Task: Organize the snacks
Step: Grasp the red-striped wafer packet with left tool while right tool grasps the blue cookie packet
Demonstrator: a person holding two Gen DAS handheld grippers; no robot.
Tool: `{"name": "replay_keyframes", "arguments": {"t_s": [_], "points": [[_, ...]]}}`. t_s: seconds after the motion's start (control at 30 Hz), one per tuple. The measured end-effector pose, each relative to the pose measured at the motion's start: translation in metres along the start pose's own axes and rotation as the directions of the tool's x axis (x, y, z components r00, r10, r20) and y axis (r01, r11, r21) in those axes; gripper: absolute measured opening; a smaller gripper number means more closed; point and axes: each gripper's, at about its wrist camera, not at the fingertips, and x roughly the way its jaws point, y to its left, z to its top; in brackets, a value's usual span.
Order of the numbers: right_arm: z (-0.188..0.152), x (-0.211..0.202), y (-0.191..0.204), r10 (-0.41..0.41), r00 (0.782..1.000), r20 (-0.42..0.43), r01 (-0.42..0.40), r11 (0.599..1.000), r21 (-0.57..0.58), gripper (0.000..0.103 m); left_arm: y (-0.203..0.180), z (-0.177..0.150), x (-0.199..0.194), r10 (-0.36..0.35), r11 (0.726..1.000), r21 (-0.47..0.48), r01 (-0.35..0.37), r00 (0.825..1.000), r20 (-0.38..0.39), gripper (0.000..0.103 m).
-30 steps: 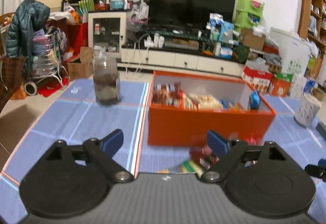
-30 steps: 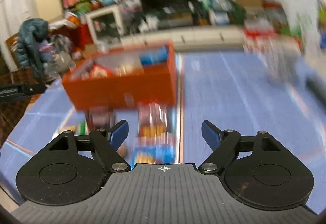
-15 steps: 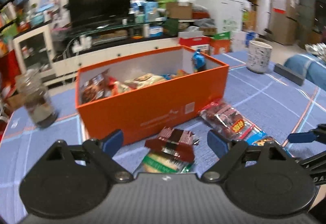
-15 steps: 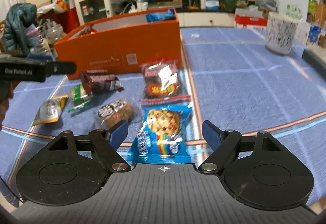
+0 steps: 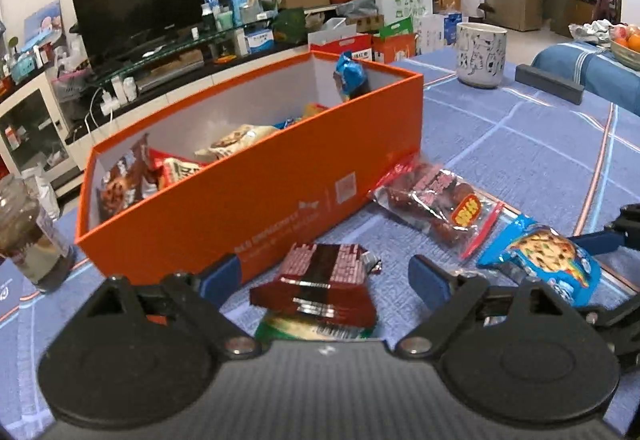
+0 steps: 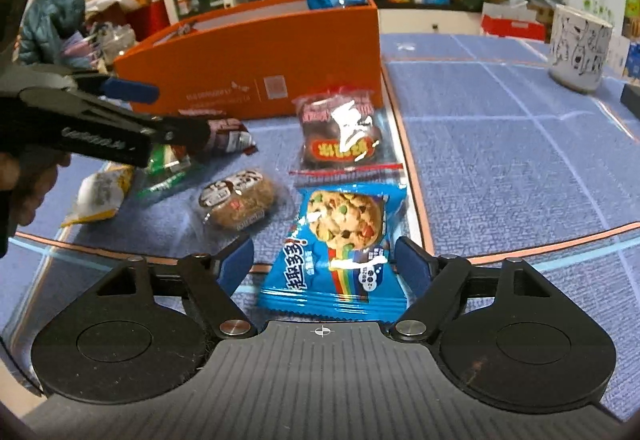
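Note:
An orange box [image 5: 260, 208] with several snacks inside stands on the blue cloth. In front of it lies a dark red brick-patterned packet [image 5: 324, 264] on top of a green packet [image 5: 312, 328]. My left gripper [image 5: 326, 278] hovers over them with its jaws opening and its pads clear of both. A blue cookie packet [image 6: 340, 240] lies between the fingers of my right gripper [image 6: 326, 260], whose jaws are closing but do not press it. A clear bag of red sweets [image 6: 344, 132] lies just beyond, and a round brown cake packet [image 6: 236, 196] to its left.
A yellow packet [image 6: 100, 192] lies at the near left under the hand that holds the left gripper. A dark-filled jar [image 5: 28, 232] stands left of the box. A patterned mug [image 6: 580, 48] and a dark block [image 5: 548, 82] sit at the far right.
The left gripper swung away from the jar and sank toward the dark red packet in front of the box. The right gripper came down over the blue cookie packet, which now lies between its fingers.

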Motion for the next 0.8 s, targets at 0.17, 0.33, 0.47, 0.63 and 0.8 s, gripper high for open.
{"name": "replay_keyframes", "arguments": {"t_s": [0.17,0.33,0.47,0.63,0.8], "points": [[0.0,0.005,0.003,-0.001,1.0,0.01,0.001,1.0,-0.023,0.07,-0.005,0.006,0.014,-0.034,0.999,-0.001,0.034,0.999,-0.003,0.089],[0.002,0.003,-0.006,0.019,1.0,0.007,-0.019,1.0,-0.01,0.069,-0.005,0.005,0.028,-0.042,0.999,-0.01,0.042,0.997,-0.058,0.082],[0.003,0.004,-0.011,0.025,1.0,0.01,-0.025,1.0,0.002,0.069,0.005,0.006,0.03,-0.04,0.995,-0.09,0.033,0.996,-0.078,0.076],[0.004,0.006,-0.009,0.014,1.0,0.012,-0.014,1.0,-0.016,0.069,0.009,0.0,0.037,0.001,0.993,-0.119,-0.017,0.991,-0.136,0.076],[0.005,0.007,-0.009,-0.006,1.0,0.014,0.006,1.0,-0.027,0.064,0.001,-0.003,0.038,0.044,0.987,-0.145,-0.07,0.983,-0.177,0.07]]}}
